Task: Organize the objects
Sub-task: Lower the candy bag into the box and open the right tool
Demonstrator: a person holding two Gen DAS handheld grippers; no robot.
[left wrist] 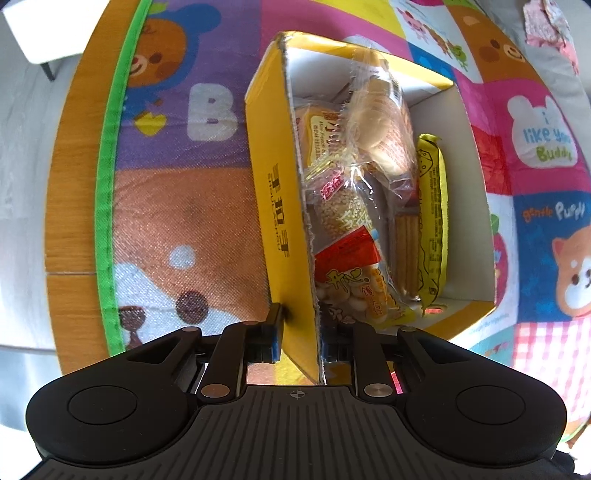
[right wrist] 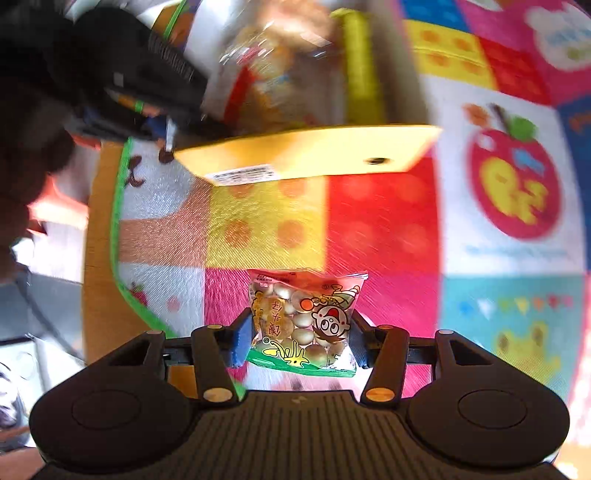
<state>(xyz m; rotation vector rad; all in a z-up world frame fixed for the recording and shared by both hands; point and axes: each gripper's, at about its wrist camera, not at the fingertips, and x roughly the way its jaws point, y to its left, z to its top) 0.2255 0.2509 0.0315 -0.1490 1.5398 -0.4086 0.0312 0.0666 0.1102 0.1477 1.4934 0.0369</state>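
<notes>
A yellow cardboard box [left wrist: 273, 192] stands on the colourful play mat and holds several snack packets, among them a yellow biscuit pack [left wrist: 430, 218] and a bun packet [left wrist: 376, 122]. My left gripper [left wrist: 299, 332] is shut on the box's near left wall, one finger outside and one inside. My right gripper [right wrist: 299, 332] is shut on a small snack bag of round biscuits [right wrist: 303, 321] and holds it above the mat, in front of the box [right wrist: 306, 155]. The left gripper [right wrist: 140, 85] shows at the box's left corner in the blurred right wrist view.
The play mat [left wrist: 192, 221] has a green border [left wrist: 107, 206] lying on a wooden tabletop [left wrist: 70, 206]. A white chair or table [left wrist: 40, 33] stands beyond the table's left edge. Grey fabric [left wrist: 554, 55] lies at the far right.
</notes>
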